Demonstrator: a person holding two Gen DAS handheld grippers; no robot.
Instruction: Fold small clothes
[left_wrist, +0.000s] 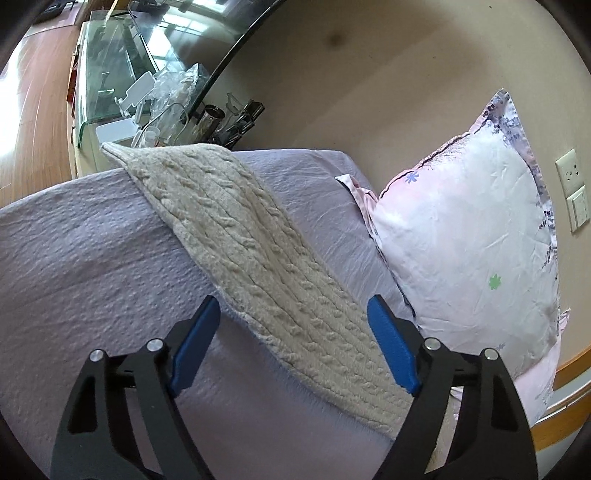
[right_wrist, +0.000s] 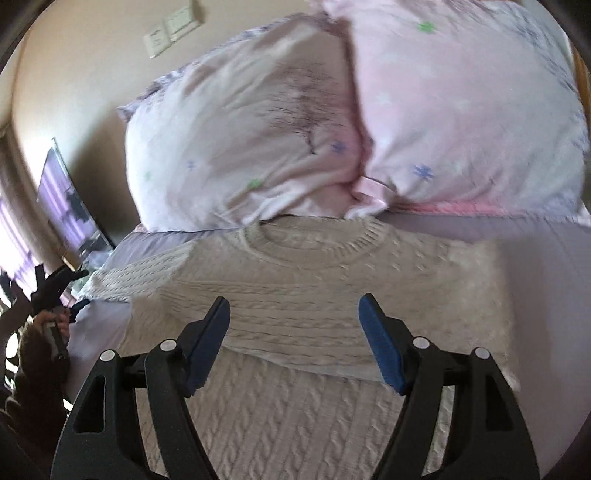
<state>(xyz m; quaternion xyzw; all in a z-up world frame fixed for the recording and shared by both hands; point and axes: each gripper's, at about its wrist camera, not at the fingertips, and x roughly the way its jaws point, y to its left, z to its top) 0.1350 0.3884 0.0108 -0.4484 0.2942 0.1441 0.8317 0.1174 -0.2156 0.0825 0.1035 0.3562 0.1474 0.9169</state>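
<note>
A cream cable-knit sweater (right_wrist: 295, 280) lies front-up on the bed (left_wrist: 92, 258), its round collar toward the head edge, just short of the two floral pillows (right_wrist: 236, 147) propped there. Judging by how it lies, the fold is in its early stage: in the right wrist view one sleeve appears already laid across the chest, forming a band with a straight lower edge over the body, though blur makes the layering hard to confirm. The other sleeve (left_wrist: 236, 236) stretches out flat toward the bed's side edge, its cuff reaching that edge near the cluttered glass cabinet (left_wrist: 110, 74) beyond. The left hand-held gripper (left_wrist: 291, 325) hovers over this sleeve near the shoulder end, blue pads spread wide, holding nothing; the knit passes beneath and between the fingers without being pinched. The right hand-held gripper (right_wrist: 293, 325) hangs over the middle of the sweater's body, likewise spread and empty, the folded band's edge just beyond its tips. The next move probably calls for the left one to reach along the sleeve, pinch it near the cuff and carry it across the chest, while the right steadies the body or readies for the hem fold.
</note>
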